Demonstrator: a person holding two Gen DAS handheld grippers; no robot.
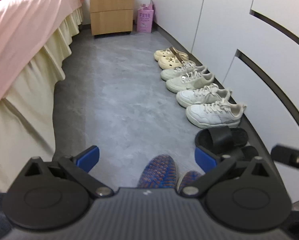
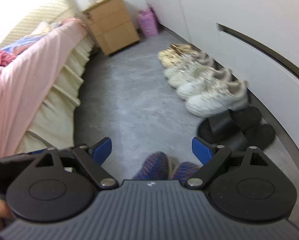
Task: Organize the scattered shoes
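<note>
Lying in a neat row along the base of the white cabinet wall, right half of both views: pale yellow perforated foam clogs farthest up, then cream lace-up sneakers, then white leather lace-up sneakers, then black fuzzy-lined slide sandals lowest and nearest the tongs. Looking nearly finished as a job, judging by that line. Peeking out at bottom centre, just above the tool body: two blue-and-orange knitted toes, most likely slippers on the person's own feet rather than stray shoes, though not certain. Showing the left gripper standing wide open with nothing between its blue pads, and the right gripper likewise spread wide and empty, part of it also poking in at the right edge of the left view. Risking, from here: nudging the black slides out of line, the right-hand blue pad sitting just beside them in both views; mistaking the knitted toes for a pair to be tidied and pinching a foot; brushing the pink bedspread and cream ruffled skirt at left while swinging across the grey mottled floor. Blurring in the right view, so making fine aim harder.
</note>
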